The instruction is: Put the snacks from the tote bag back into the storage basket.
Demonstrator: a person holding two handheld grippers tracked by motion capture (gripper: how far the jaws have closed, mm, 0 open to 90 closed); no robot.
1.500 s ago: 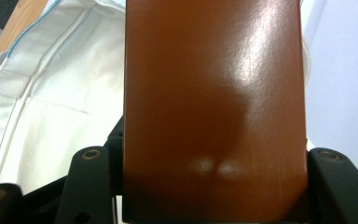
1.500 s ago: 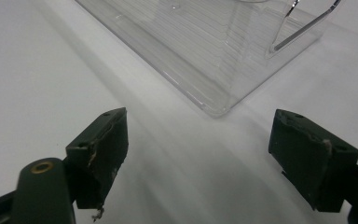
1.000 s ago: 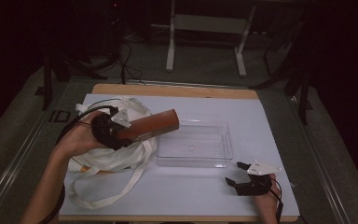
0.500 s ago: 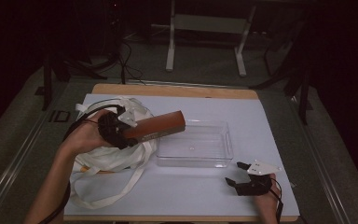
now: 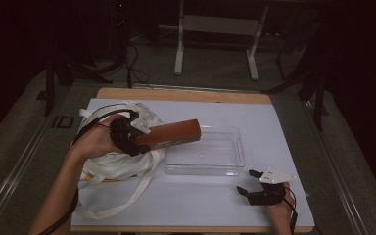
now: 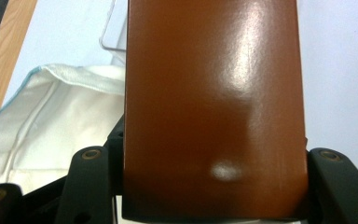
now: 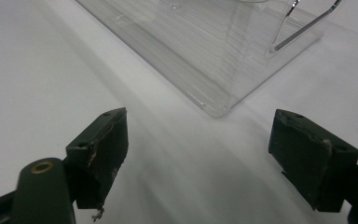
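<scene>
Brown and glossy, a long box [image 5: 174,134] is clamped between the jaws of the left gripper [image 5: 144,139], which are closed on its near end. Seen from the high view, the box is held nearly level above the table, with its far end reaching over the left rim of the clear plastic tray [image 5: 235,159]. In the left gripper view the brown box [image 6: 212,107] is seen wedged between the two black jaws, and a corner of the tray [image 6: 114,32] is seen behind it.

To the left of the tray, a white cloth bag [image 5: 122,164] is spread on the white mat [image 5: 274,127], and its long straps are trailed toward the near edge of the table. The left hand [image 5: 95,142] is held above this bag.

Near the tray's front right corner, the right gripper [image 5: 254,183] is rested on the mat, a little apart from the tray. Its jaws are spread wide with nothing between them. In the right gripper view the right gripper [image 7: 198,154] is pointed at a corner of the tray [image 7: 214,100], and bare mat is seen between the pads.
</scene>
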